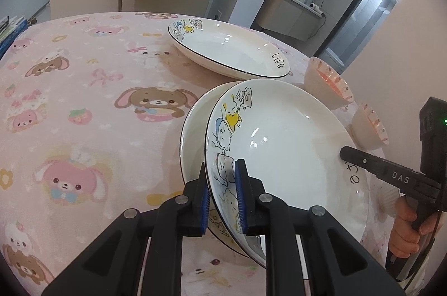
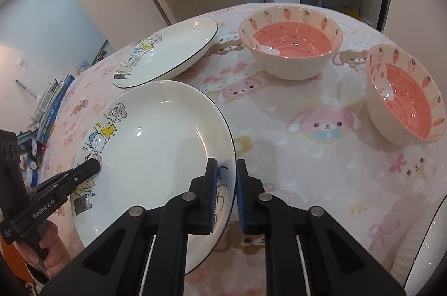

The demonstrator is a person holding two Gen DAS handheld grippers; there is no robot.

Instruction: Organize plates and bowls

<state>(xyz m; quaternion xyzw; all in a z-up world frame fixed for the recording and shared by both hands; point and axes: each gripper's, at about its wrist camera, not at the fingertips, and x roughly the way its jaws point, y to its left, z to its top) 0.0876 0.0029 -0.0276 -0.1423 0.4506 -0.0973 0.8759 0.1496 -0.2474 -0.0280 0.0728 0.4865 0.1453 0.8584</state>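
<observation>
My left gripper (image 1: 221, 194) is clamped on the near rim of the top plate (image 1: 282, 145): one blue pad lies against the inside face over the cat drawings, the other against the underside, the gap between them only as wide as the rim. That plate is tilted up on the edge I hold and leans over a second plate (image 1: 192, 134), whose rim shows just beyond my left finger. My right gripper (image 2: 225, 195) straddles the opposite rim of the same top plate (image 2: 156, 150), by the handwritten lettering; the left pad sits over the inside face and the right pad hangs outside the edge with a little daylight on that side, so I cannot tell whether this grip is closed on the rim or only set around it. In the left wrist view the upper right finger (image 1: 371, 166) lies on the plate's inner face by the lettering. Count: three plates, two stacked at my fingers and a third plate (image 1: 229, 47) flat on the pink cartoon tablecloth (image 1: 83, 100) ahead of the left fingertips. Two strawberry-rimmed pink bowls: far bowl (image 2: 290, 44) ahead of my right fingertips, near bowl (image 2: 405, 94) to their right, well apart from the plates.
</observation>
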